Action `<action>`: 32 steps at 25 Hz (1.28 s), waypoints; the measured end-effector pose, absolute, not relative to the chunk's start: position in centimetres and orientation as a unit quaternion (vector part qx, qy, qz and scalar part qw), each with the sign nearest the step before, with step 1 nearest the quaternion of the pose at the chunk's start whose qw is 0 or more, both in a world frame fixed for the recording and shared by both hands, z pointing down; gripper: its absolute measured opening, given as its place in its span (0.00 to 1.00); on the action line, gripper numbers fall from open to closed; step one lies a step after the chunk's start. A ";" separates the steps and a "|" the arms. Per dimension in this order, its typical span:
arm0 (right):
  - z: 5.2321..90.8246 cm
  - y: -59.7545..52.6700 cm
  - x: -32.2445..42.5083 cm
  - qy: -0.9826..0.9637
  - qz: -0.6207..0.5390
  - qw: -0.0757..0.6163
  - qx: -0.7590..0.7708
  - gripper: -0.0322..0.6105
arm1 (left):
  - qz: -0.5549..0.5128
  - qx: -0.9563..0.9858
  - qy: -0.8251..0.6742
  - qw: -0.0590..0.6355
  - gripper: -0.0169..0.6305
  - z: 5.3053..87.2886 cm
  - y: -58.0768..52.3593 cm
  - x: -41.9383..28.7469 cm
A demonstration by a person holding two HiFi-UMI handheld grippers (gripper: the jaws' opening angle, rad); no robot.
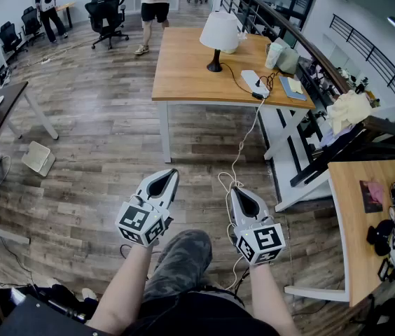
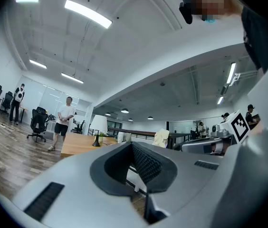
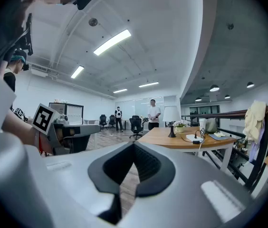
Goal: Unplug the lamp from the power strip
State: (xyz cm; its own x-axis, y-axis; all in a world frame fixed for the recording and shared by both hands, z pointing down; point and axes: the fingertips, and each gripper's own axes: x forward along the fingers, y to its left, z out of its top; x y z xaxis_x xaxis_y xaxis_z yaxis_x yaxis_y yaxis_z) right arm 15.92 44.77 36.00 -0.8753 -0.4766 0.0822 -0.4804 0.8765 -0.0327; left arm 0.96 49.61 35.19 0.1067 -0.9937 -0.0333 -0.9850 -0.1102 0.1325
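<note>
Lamp (image 1: 218, 32): white shade, dark stem, upright on the wooden table (image 1: 183, 68). Its dark cord (image 1: 234, 75) runs to the white power strip (image 1: 255, 82) near the table's front edge. The plug itself is too small to make out; judged connected.

Left hand-held gripper (image 1: 171, 173), right hand-held gripper (image 1: 234, 190): jaws together, nothing between them. Both are held low over the person's lap, well apart from the table.

Progress: nothing done. Approach, grasp of the plug and the pull all remain.

No legible text, brand, number or sign found. Only square coded markers (image 1: 141, 222) noted, near, without characters.
</note>
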 end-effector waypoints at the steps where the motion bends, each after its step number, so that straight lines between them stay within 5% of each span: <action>1: 36.0 44.6 15.8 -0.968 0.026 0.035 0.248 0.06 | -0.056 0.742 -0.667 0.037 0.02 35.1 49.3 0.8; 32: 36.7 23.3 0.6 -0.954 0.038 0.022 0.298 0.06 | -0.045 0.773 -0.630 0.058 0.02 37.1 27.0 -13.1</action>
State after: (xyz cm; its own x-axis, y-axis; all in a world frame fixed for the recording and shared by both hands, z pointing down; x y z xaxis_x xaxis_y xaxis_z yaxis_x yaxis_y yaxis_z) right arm 0.58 23.32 36.74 -0.8215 -0.5666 0.0645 -0.5700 0.8195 -0.0598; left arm -13.14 26.95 37.11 0.2022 -0.9793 0.0026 -0.9689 -0.1997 0.1461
